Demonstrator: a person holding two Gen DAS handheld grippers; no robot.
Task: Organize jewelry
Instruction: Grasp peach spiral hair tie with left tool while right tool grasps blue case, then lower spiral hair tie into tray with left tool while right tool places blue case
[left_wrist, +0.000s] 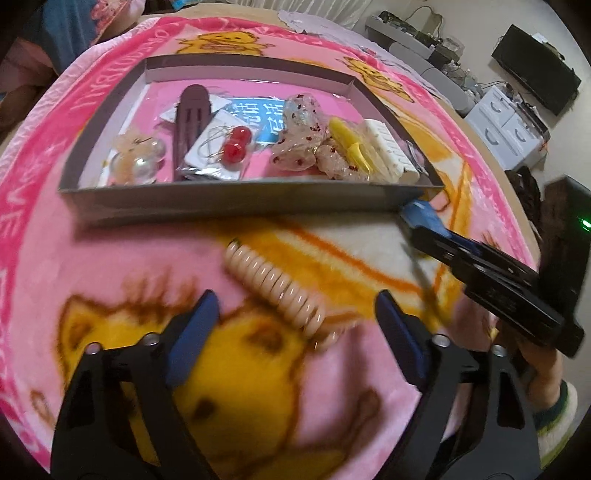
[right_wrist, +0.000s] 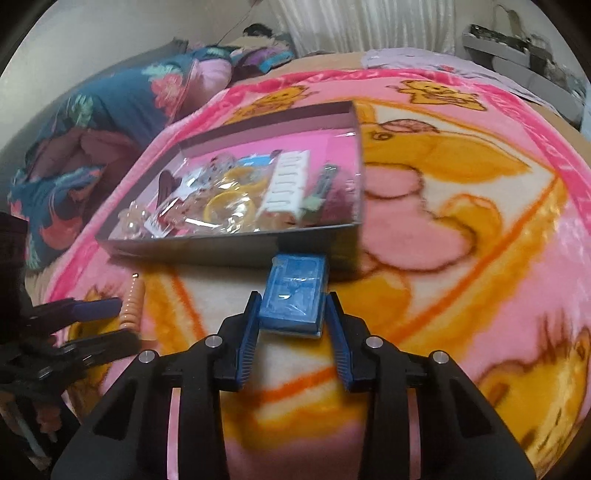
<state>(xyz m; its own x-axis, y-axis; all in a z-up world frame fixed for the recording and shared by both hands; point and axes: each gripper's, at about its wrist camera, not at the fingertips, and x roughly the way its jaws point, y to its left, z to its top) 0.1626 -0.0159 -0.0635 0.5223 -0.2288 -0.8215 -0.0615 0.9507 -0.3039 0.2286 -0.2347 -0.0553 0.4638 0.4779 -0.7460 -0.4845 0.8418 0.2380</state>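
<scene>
A pink plush blanket printed with yellow bears (left_wrist: 155, 254) carries a shallow grey cardboard tray (left_wrist: 236, 205) filled with hair clips, red cherry earrings (left_wrist: 234, 144) and other trinkets. Just before the tray's near wall, the right hand-held gripper (right_wrist: 293, 308) is clenched on a small blue box (right_wrist: 293, 295). The left hand-held gripper (left_wrist: 295, 314) stands released around a peach spiral hair tie (left_wrist: 275, 286) lying on the blanket.

blue card (left_wrist: 264, 120) | white Chinese characters, blurred | unreadable
</scene>
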